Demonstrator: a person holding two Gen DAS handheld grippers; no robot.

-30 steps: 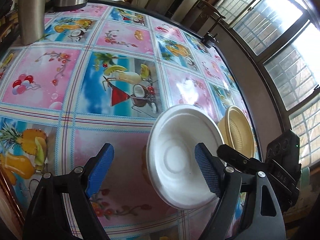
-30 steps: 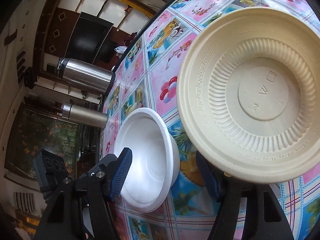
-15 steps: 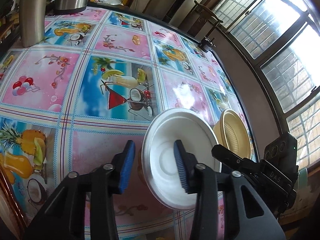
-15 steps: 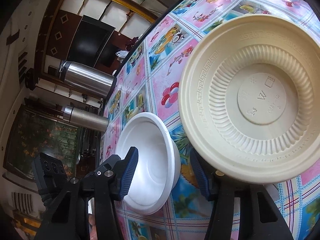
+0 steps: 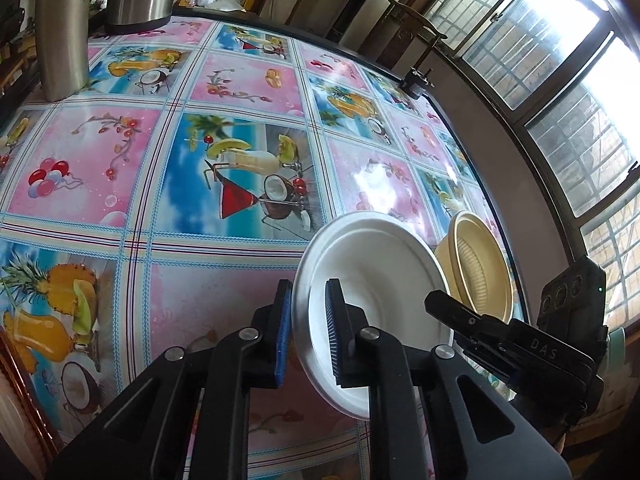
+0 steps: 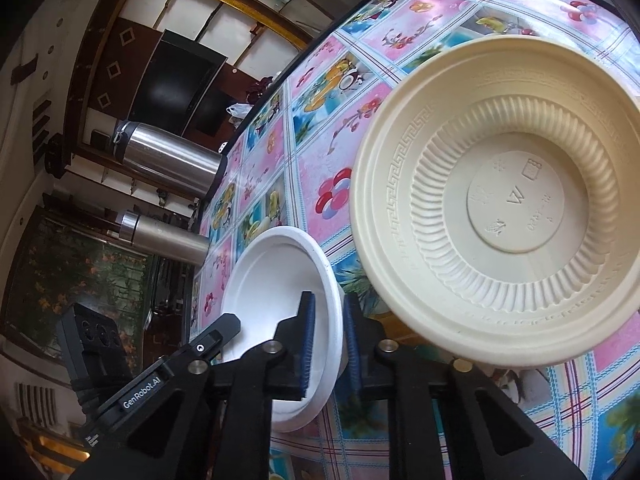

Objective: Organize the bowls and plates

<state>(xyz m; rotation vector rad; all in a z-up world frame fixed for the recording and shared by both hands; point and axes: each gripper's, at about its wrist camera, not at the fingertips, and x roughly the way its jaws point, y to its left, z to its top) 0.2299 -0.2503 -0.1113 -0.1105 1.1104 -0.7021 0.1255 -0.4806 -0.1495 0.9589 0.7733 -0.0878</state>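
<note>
The left gripper (image 5: 308, 332) is closed on the near rim of a white bowl (image 5: 376, 276), one blue pad (image 5: 285, 332) lying against the outside of the rim and the other inside it. The right gripper (image 6: 329, 340) is clamped on the rim of the same white bowl (image 6: 276, 280), its pads (image 6: 307, 344) set on either side of the wall. The bowl is thus gripped from two sides and is seen tilted, its opening turned partly sideways; whether its base touches the table cannot be told.

Just beside the white bowl a cream bowl (image 6: 508, 208) with a ribbed wall and a patterned rim is seen, its inside turned toward the right wrist camera. From the left wrist camera the cream bowl (image 5: 478, 264) is seen close to the table's edge on the window side, just behind the white one.

Both bowls are carried by a table (image 5: 132, 168) covered with a glossy cloth of pink and blue squares printed with fruit and drinks. Two steel flasks (image 5: 64, 28) are stood at the far corner of the table, well apart from the bowls. Barred windows (image 5: 576, 92) are seen beyond the table's edge.
</note>
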